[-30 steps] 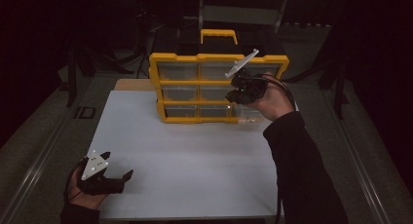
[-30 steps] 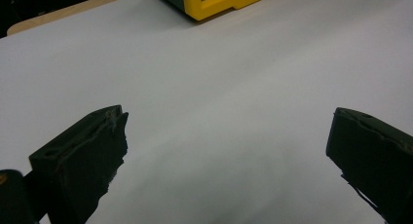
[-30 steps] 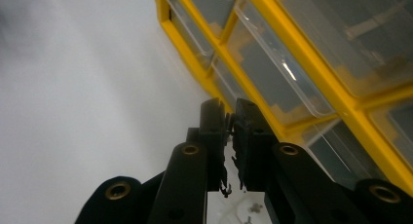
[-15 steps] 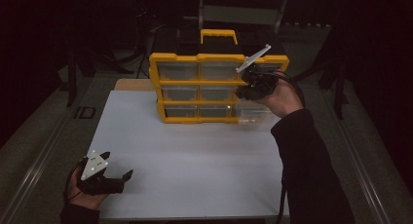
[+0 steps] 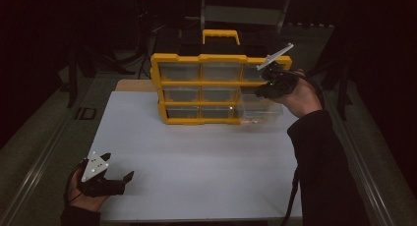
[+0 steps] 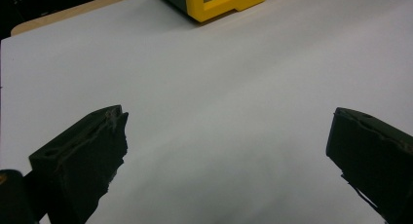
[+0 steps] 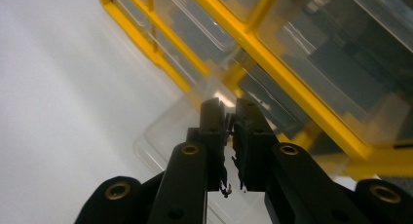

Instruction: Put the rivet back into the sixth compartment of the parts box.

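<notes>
A yellow drawer cabinet (image 5: 196, 82) with clear drawers and a yellow carry handle stands at the back of the white table (image 5: 196, 157). Its bottom right drawer (image 5: 260, 110) sticks out toward me. My right gripper (image 5: 259, 91) hovers in front of the cabinet's right column, above that drawer, tilted down. In the right gripper view its jaws (image 7: 228, 107) stand shut, with nothing visible between them, over the clear drawer (image 7: 165, 131) and the yellow frame (image 7: 292, 68). My left gripper (image 5: 118, 167) rests low at the table's front left, open and empty (image 6: 229, 121).
The cabinet's lower corner (image 6: 219, 5) lies far ahead of the left gripper. A wooden board edge (image 5: 133, 84) shows behind the white table. Dark floor and stands surround the table.
My right gripper has moved to the right and slightly up across the cabinet's front, its jaws staying shut. The left gripper has kept still.
</notes>
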